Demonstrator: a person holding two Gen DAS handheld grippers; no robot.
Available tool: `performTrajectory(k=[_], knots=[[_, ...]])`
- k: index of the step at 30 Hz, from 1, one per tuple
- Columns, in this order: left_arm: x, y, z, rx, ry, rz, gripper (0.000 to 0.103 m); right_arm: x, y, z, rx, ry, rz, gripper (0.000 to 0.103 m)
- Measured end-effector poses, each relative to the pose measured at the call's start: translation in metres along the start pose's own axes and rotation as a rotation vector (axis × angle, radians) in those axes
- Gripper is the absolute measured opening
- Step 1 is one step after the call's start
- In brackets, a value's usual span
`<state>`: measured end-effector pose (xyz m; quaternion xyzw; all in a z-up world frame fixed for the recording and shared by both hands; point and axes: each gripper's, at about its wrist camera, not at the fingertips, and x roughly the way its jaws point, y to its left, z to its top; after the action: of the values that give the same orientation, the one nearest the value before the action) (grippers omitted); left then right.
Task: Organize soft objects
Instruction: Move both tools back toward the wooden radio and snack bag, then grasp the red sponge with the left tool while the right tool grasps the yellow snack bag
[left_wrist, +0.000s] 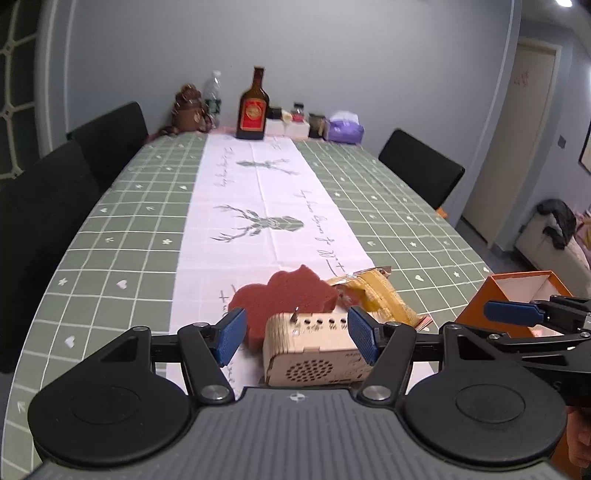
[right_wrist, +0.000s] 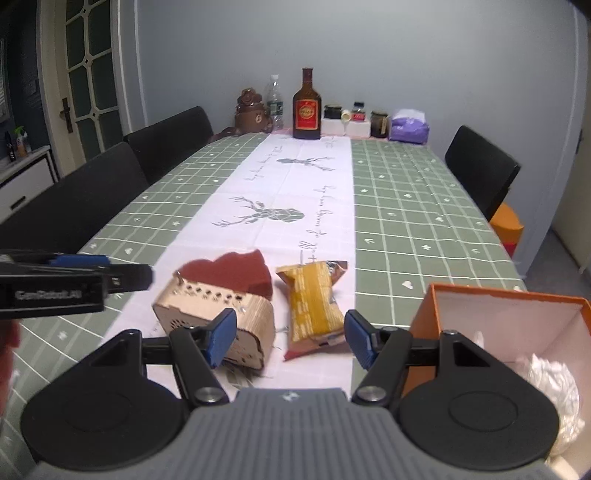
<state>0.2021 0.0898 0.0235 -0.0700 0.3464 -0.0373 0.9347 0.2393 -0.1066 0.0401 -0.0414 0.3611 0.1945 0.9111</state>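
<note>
Both wrist views are dim and soft, with a cool bluish cast over the grey wall (left_wrist: 332, 55). A bright ceiling lamp (left_wrist: 565, 3) flares white at the top right corner of the left view. The fisheye bends the green checked tablecloth (right_wrist: 424, 206) and the pale door frame (left_wrist: 532, 147) into curves near the edges. The dark red sponge (right_wrist: 236, 273) casts a short shadow; the black gripper body with white lettering (right_wrist: 51, 291) is blurred, and fine grain covers everything
</note>
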Motion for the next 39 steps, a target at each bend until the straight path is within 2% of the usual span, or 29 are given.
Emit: performTrajectory(k=[3,6,8,13,16,19,22,25,31,36,39], knots=[[0.02,-0.001,0.028,0.024,0.073,-0.06,0.075,0.011,-0.005,0.024,0.001,0.072,0.06,0.064],[0.045,-0.004,0.051,0.066,0.133,-0.08,0.084,0.035,-0.009,0.043,-0.03,0.144,0.084,0.066],[0.063,-0.006,0.06,0.117,0.165,-0.095,0.088,0.05,-0.01,0.049,-0.069,0.176,0.055,0.077],[0.106,-0.007,0.063,0.291,0.278,-0.067,0.09,0.085,-0.02,0.057,-0.137,0.238,0.073,0.079],[0.127,-0.001,0.06,0.329,0.339,-0.047,0.09,0.108,-0.03,0.059,-0.107,0.282,0.084,0.078],[0.144,0.001,0.054,0.374,0.393,-0.074,0.09,0.128,-0.037,0.058,-0.074,0.329,0.108,0.073],[0.156,0.003,0.049,0.412,0.442,-0.089,0.09,0.14,-0.038,0.056,-0.064,0.358,0.125,0.073],[0.167,0.004,0.047,0.444,0.478,-0.065,0.09,0.147,-0.038,0.053,-0.052,0.378,0.132,0.073],[0.18,0.002,0.048,0.464,0.523,-0.115,0.095,0.158,-0.044,0.051,-0.008,0.407,0.147,0.072],[0.183,-0.005,0.049,0.495,0.541,-0.127,0.096,0.163,-0.047,0.049,0.017,0.431,0.151,0.064],[0.185,-0.008,0.048,0.499,0.546,-0.132,0.096,0.165,-0.047,0.049,0.026,0.436,0.145,0.063]])
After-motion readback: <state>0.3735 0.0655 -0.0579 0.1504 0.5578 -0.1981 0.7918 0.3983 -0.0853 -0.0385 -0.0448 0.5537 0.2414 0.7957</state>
